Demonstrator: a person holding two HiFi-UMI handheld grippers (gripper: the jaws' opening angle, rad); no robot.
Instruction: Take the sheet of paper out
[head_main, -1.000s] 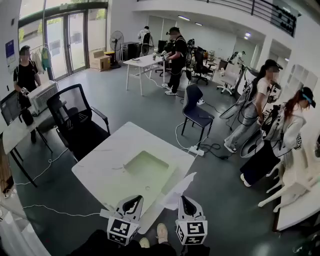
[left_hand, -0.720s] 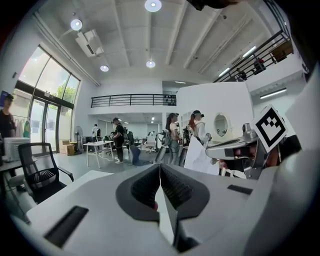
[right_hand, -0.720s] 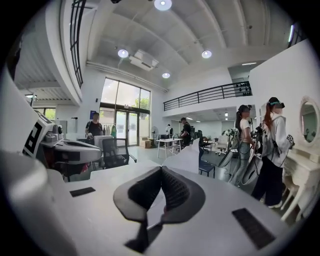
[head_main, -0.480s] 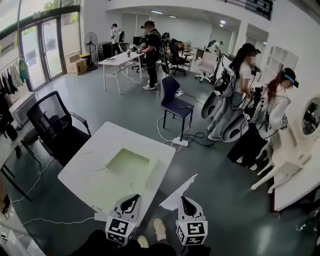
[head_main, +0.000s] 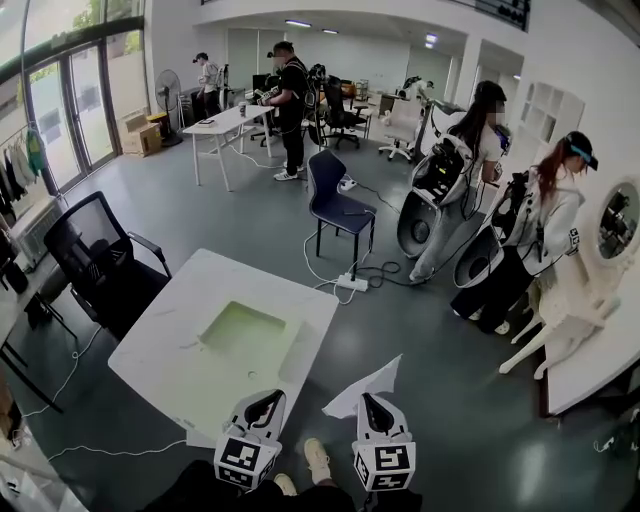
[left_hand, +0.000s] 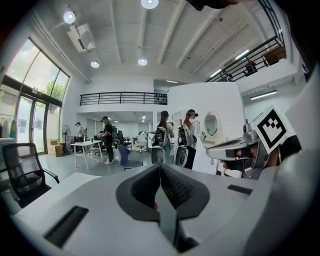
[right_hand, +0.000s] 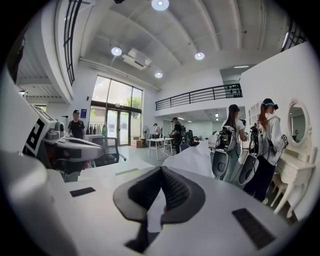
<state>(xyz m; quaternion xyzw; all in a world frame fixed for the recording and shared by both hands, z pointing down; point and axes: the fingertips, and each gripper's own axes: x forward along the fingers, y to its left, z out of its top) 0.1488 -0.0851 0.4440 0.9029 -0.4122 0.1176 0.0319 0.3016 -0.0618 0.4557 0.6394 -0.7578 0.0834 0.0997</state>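
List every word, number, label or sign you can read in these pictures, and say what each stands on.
No words or numbers can be read in any view.
Left hand-held gripper: square black-and-white marker pattern, no letters.
Right hand-held gripper: the same kind of marker; its sheet of paper shows no print.
Blue sign by the glass doors: too small to read.
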